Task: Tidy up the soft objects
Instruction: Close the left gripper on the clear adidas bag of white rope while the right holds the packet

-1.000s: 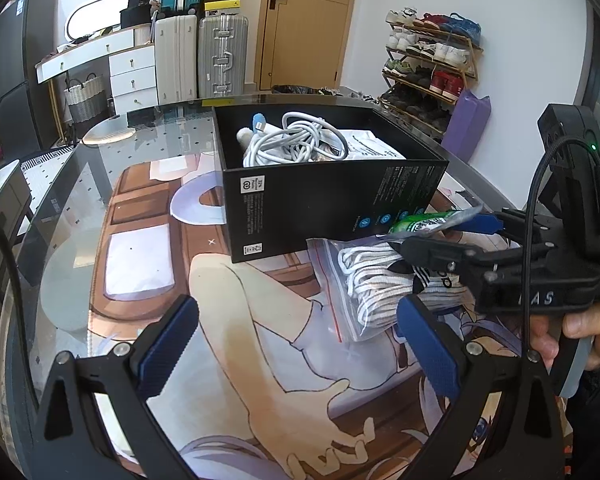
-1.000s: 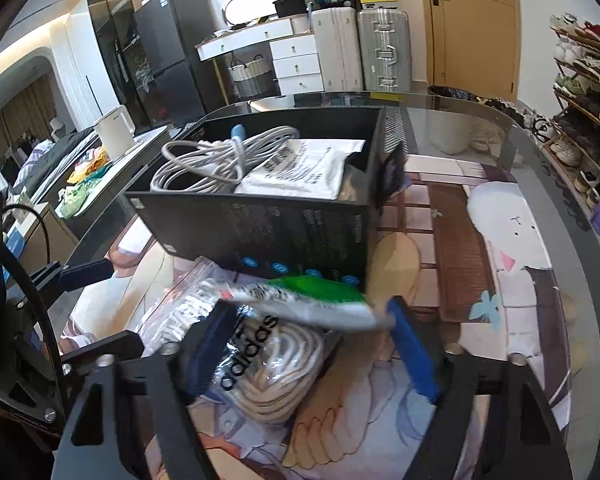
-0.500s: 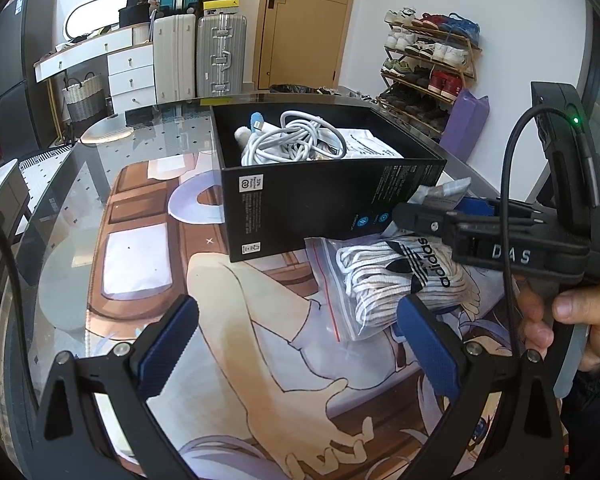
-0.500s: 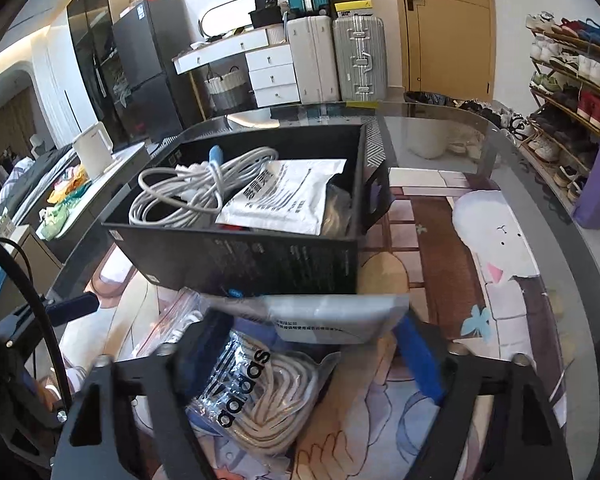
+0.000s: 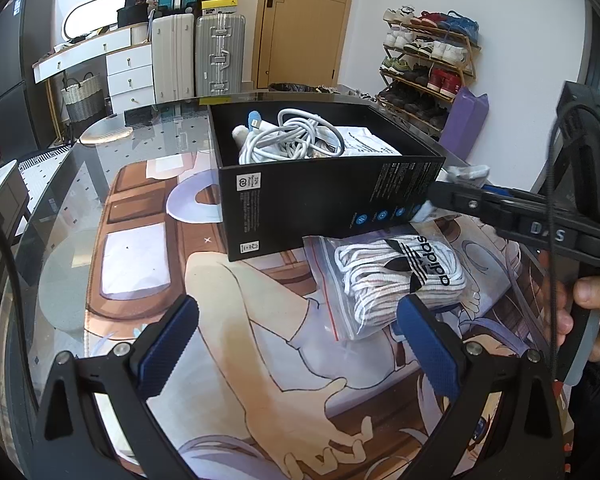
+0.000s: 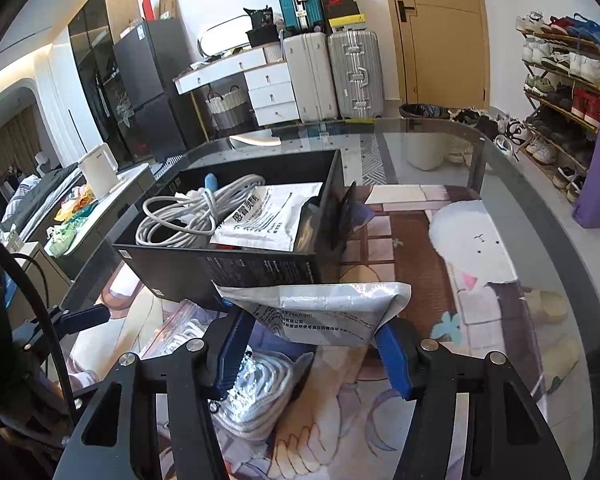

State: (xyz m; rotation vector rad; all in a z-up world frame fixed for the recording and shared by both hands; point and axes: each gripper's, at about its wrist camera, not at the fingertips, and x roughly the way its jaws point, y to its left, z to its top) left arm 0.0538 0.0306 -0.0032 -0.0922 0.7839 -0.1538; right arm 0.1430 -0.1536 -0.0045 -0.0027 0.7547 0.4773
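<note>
Right wrist view: my right gripper (image 6: 314, 350) pinches a limp, crinkly foil pouch (image 6: 324, 310) by its lower edge; light, may sag. Left gripper (image 5: 296, 344) spread, box (image 5: 324, 200) at 12 o'clock.

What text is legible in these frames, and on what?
"adidas": zip bag of white laces.
"D S", middle letter hidden by a cable: right gripper body, left view.
Silver sachet held by it: print unreadable.
Black box, white packet: print too small.
</note>
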